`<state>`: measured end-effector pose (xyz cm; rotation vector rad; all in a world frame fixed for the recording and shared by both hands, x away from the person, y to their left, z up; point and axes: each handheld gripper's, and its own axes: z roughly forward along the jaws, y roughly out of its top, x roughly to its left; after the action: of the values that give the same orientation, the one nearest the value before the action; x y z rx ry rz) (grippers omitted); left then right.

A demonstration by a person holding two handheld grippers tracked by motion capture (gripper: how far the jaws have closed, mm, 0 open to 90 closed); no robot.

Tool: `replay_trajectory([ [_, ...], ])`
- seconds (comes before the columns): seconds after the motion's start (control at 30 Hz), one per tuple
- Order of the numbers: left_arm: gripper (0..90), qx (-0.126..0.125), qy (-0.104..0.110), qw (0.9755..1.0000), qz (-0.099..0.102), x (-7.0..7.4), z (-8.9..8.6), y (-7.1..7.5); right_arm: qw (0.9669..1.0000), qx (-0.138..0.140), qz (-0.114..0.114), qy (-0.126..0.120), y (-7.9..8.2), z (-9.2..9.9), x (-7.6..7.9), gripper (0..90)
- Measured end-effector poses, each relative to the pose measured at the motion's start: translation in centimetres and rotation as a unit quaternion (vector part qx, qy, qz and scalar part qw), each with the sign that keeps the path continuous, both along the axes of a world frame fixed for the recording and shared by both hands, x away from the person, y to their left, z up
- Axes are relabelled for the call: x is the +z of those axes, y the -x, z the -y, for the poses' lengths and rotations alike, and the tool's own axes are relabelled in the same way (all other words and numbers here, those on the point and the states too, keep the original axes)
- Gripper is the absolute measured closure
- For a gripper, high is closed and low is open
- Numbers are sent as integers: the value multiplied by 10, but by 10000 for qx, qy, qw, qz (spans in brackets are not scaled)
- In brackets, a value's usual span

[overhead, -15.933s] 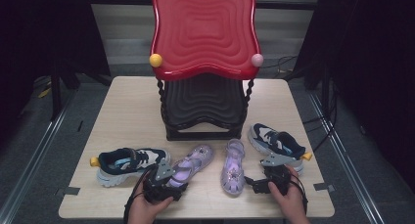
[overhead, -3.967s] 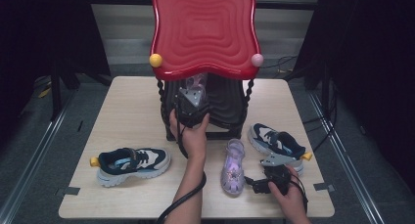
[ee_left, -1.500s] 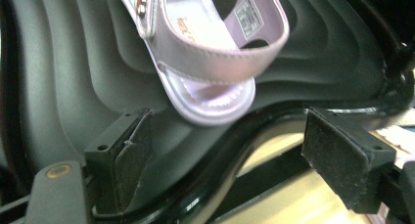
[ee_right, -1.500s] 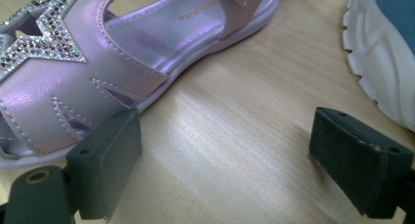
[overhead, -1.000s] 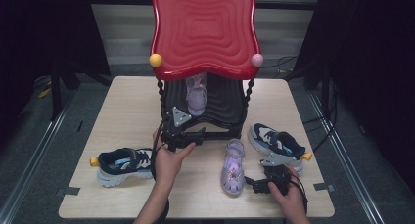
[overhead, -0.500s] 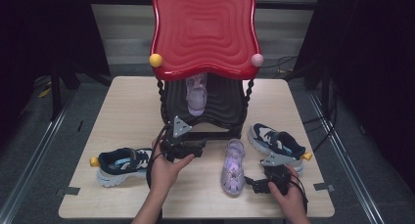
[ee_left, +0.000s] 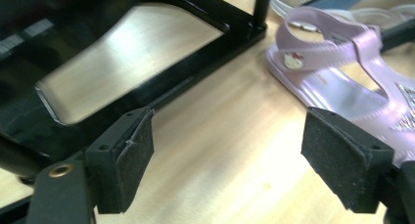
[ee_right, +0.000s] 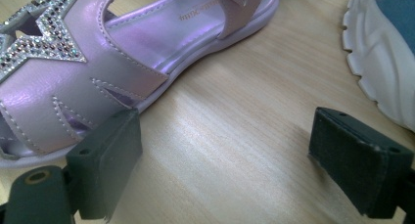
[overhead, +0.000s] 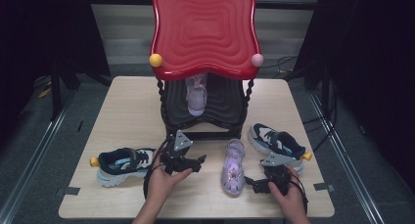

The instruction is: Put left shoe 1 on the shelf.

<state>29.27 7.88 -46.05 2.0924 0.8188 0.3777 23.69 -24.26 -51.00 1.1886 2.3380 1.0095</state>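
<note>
On the left of the worktop [overhead: 122,111] a navy sneaker [overhead: 120,164] lies on its own, waiting. The left claw [overhead: 192,164] hovers low in front of the black rack [overhead: 203,111], jaws spread wide with nothing between them; one lilac sandal [overhead: 197,94] sits on the rack's shelf under the red top, apparently stowed there. Its mate, the second lilac sandal [overhead: 232,166], lies flat on the worktop between the two claws, just right of the left one, likely next to go up. The right claw [overhead: 255,184] rests just beside that sandal's toe, wide open and empty. The other navy sneaker [overhead: 276,143] lies behind it.
</note>
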Motion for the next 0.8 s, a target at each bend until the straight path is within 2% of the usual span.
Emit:
replay_trajectory([
  [0.1, 198, -35, -123, 9999, -84, -8, -2, 2, 10000, -1, 0, 0, 0, 0, 0, 116],
  [0.27, 200, -143, -159, 9993, -296, -21, -7, 9, 10000, 5, 4, 5, 0, 0, 0, 116],
  [0.5, 201, -297, -382, 9978, -454, -34, -15, 18, 10000, 12, 3, 1, 0, 0, 0, 116],
  [0.6, 204, -321, -505, 9974, -412, -39, -18, 22, 10000, 12, 2, 0, 0, 0, 0, 116],
  [0.8, 205, -263, -602, 9973, -325, -42, -24, 24, 10000, 65, -11, -22, 0, 2, 0, 121],
])
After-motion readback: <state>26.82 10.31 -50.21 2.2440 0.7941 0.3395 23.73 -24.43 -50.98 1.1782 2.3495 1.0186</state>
